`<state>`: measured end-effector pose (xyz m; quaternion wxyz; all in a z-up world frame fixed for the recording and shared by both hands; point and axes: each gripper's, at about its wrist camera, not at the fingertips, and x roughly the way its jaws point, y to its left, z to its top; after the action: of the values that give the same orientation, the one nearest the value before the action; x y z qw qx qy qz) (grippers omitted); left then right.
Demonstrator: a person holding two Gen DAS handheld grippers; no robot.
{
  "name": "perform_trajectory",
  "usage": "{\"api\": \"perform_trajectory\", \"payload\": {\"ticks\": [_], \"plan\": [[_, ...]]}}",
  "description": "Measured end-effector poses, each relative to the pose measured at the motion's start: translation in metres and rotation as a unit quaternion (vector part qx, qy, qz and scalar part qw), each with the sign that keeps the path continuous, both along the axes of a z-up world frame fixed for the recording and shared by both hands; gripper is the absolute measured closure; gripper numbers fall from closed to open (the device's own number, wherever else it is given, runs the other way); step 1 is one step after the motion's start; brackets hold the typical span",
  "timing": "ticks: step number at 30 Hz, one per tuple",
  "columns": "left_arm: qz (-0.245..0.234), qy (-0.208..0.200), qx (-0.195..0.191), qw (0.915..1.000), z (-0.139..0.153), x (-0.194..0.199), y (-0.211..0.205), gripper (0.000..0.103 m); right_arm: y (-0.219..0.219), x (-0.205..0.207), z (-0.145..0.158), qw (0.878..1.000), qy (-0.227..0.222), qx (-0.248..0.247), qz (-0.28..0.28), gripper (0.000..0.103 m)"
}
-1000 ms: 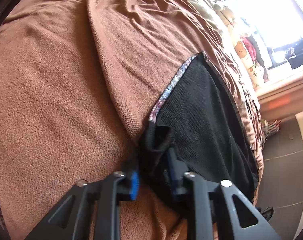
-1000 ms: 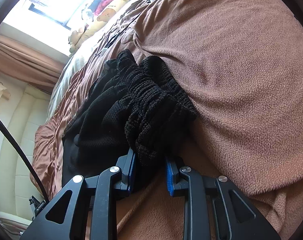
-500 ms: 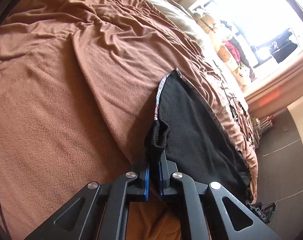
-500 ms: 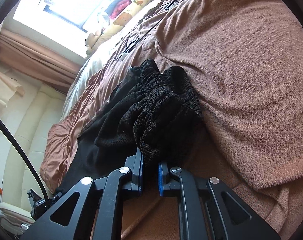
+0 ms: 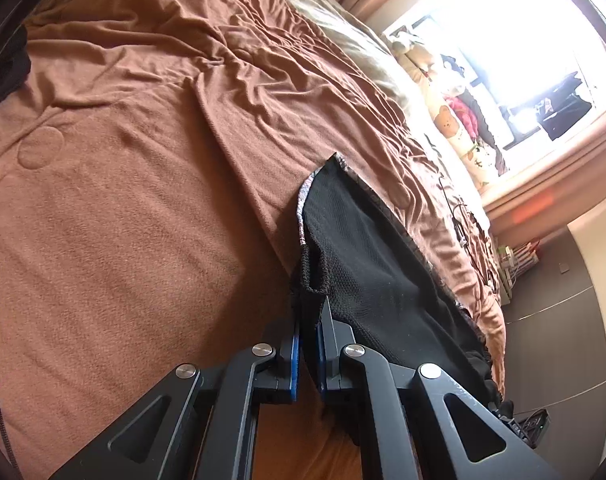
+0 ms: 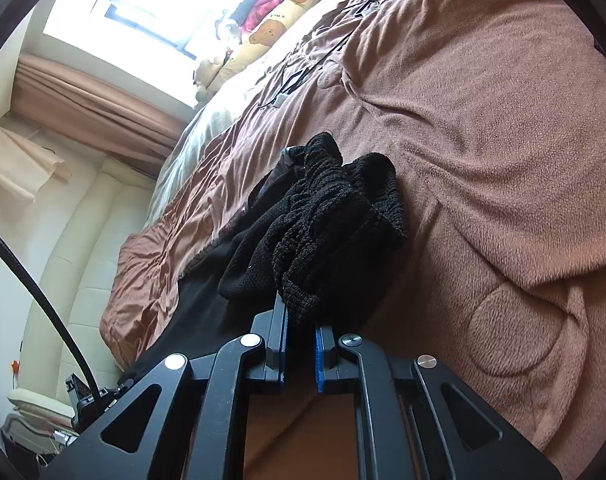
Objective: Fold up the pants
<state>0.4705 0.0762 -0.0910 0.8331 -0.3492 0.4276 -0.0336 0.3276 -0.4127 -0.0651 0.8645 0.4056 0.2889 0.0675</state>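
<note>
Nearest each camera, the left gripper [image 5: 308, 320], angled downward, clamps a corner of the black pants [image 5: 367, 264], and the right gripper [image 6: 301, 320] clamps their bunched waistband [image 6: 327, 216], the garment lying on the brown blanket [image 5: 123, 208] with a window [image 6: 151, 0] beyond.

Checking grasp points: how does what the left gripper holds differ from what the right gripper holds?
The left gripper pinches a thin, flat hem corner of the pants; the right gripper clamps the thick, bunched ribbed waistband. Left cloth hangs smooth with a patterned trim; right cloth is crumpled. Both are black, over the brown blanket.
</note>
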Motion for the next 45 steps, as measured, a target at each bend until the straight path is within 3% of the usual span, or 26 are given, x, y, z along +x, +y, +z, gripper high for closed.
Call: {"api": "perform_trajectory", "payload": {"ticks": [8,22,33,37,39,41,43,44,45], "plan": [[0.007,-0.012,-0.007,0.9999,0.012,-0.052,0.026,0.096,0.023,-0.027,0.013,1.0,-0.013,-0.016,0.017,0.096],[0.019,-0.008,-0.022,0.9995,0.005,-0.131,0.067,0.096,0.061,-0.075,0.005,0.999,-0.003,-0.037,0.034,0.096],[0.023,-0.009,-0.033,0.9991,-0.001,-0.169,0.09,0.096,0.081,-0.108,0.001,0.998,0.001,-0.049,0.047,0.096],[0.022,0.01,-0.034,0.9991,-0.016,-0.17,0.094,0.095,0.083,-0.11,-0.007,0.997,0.022,-0.054,0.047,0.096],[0.027,0.04,-0.022,0.9986,-0.026,-0.166,0.095,0.094,0.082,-0.106,-0.01,0.997,0.041,-0.052,0.044,0.091],[0.038,0.062,-0.005,0.9973,-0.034,-0.166,0.099,0.085,0.079,-0.104,-0.012,0.997,0.054,-0.045,0.038,0.082],[0.052,0.064,-0.014,0.9965,-0.038,-0.168,0.108,0.074,0.076,-0.104,-0.008,0.997,0.057,-0.05,0.029,0.062],[0.056,0.062,-0.018,0.9963,-0.039,-0.17,0.112,0.067,0.075,-0.106,-0.006,0.997,0.057,-0.054,0.022,0.044],[0.06,0.061,-0.017,0.9962,-0.039,-0.17,0.114,0.063,0.075,-0.108,-0.003,0.997,0.054,-0.058,0.013,0.035]]}}
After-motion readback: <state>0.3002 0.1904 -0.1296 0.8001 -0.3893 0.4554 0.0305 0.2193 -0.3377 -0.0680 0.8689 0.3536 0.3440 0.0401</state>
